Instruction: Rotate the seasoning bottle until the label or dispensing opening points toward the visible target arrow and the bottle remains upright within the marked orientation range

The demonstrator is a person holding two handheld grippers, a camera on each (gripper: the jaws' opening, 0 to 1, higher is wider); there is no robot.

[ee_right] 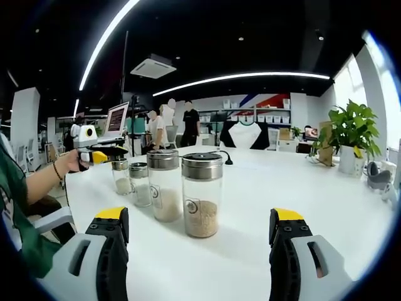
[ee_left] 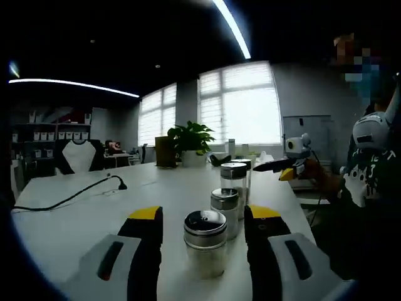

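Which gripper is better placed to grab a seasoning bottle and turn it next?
Left, probably. The left gripper is open with its fingers flanking the nearest seasoning bottle. The right gripper is open too, short of the row.

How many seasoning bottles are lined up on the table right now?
4, in one row on the white table: the nearest bottle, the second bottle behind it, the third bottle, and the farthest bottle beside the left tool.

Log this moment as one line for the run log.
left gripper: open, straddling nearest bottle | right gripper: open, short of front bottle | four bottles upright in a row | table
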